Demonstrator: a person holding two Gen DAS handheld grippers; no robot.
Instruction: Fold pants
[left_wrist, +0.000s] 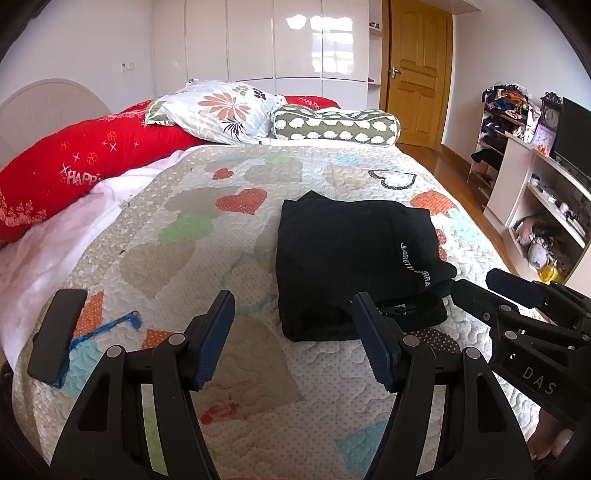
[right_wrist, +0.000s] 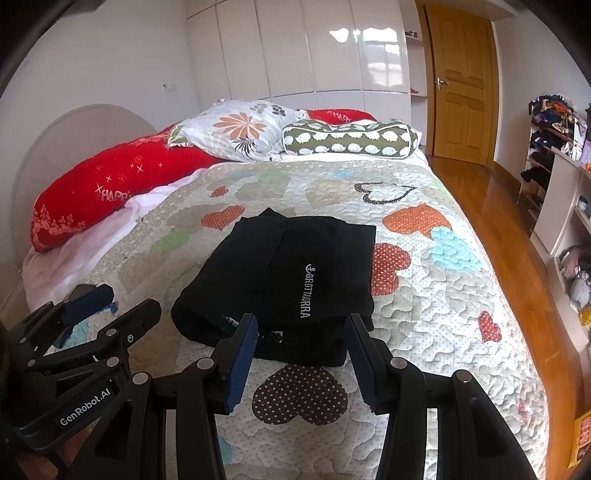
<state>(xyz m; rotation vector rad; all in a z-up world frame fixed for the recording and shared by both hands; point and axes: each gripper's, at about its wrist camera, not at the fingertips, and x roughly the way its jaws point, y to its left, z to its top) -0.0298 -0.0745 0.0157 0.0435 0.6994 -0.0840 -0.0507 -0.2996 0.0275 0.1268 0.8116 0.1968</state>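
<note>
Left claw (left_wrist: 293, 339): your nearest thing in the left wrist view; jaws spread wide, gripping nothing, hanging over bare quilt just left of the pants.
Right claw (right_wrist: 301, 360): jaws spread wide too, nothing between them; its fingertips (right_wrist: 245, 334) sit at the near edge of the pants, and whether they touch the cloth I cannot tell.
Pants (right_wrist: 284, 280): black, folded into a compact stack with white lettering on top, lying flat on the quilt near your end of the bed.
Quilt (left_wrist: 207, 236): pale, covered with coloured hearts, spread across the bed.
Phone (left_wrist: 55, 332): dark slab with a blue strap, on the quilt well left of the pants.
Pillows: red one (left_wrist: 74, 166), floral one (left_wrist: 221, 110) and green bolster (left_wrist: 336, 125) at the headboard end.
</note>
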